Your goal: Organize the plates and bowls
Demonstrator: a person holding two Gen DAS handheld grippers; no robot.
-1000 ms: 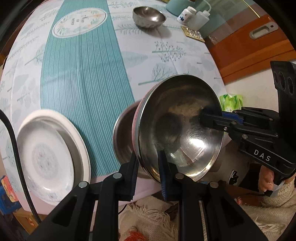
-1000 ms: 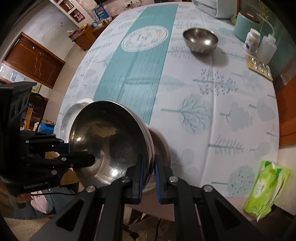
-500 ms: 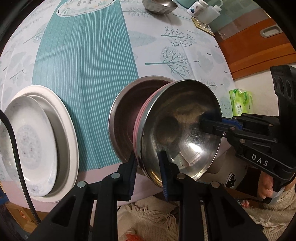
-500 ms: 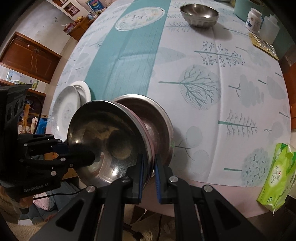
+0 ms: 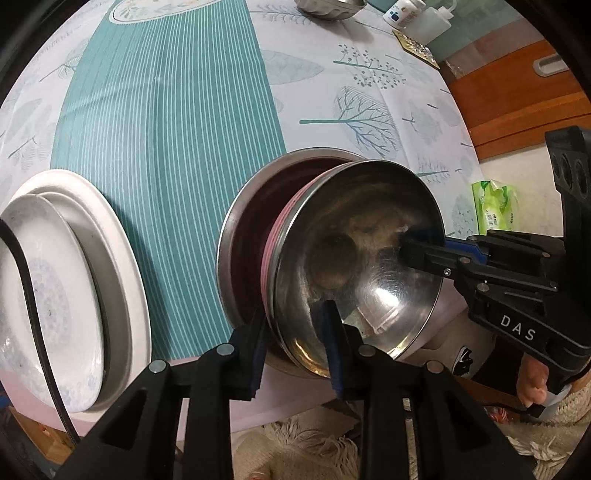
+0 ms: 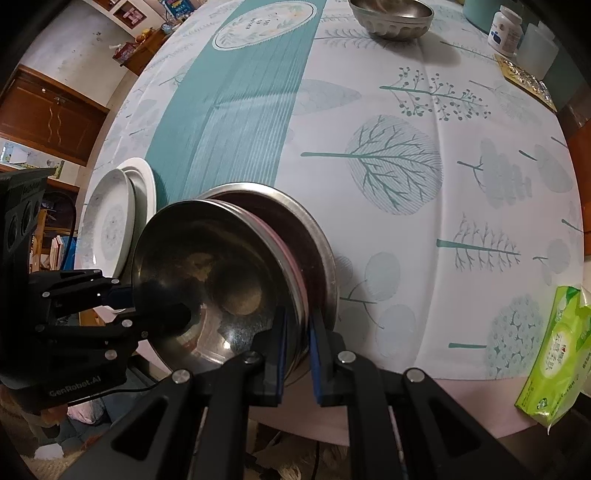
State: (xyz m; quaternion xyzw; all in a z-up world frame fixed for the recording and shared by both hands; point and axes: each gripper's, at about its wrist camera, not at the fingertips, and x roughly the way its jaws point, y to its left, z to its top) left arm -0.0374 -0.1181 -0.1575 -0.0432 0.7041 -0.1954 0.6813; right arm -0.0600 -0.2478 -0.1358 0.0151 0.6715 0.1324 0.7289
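Note:
A steel bowl with a pink outer wall [image 5: 354, 258] [image 6: 221, 280] is held between both grippers by its rim. My left gripper [image 5: 295, 332] is shut on its near rim; my right gripper [image 6: 297, 332] is shut on the opposite rim. The bowl sits tilted inside a wider steel bowl [image 5: 251, 206] [image 6: 317, 236] that rests on the table near its front edge. Two stacked white plates [image 5: 55, 280] [image 6: 118, 210] lie to the left. Another steel bowl [image 5: 328, 7] [image 6: 391, 18] stands at the far side.
The table has a white and teal cloth [image 5: 166, 110]. Bottles [image 6: 506, 33] and a blister pack [image 6: 524, 79] stand at the far right. A green tissue pack [image 6: 554, 354] lies at the right edge. A wooden cabinet [image 6: 48, 118] stands beyond the table's left side.
Both grippers have carried the held bowl down and forward into the wider steel bowl. The plates and far bowl have not moved on the table.

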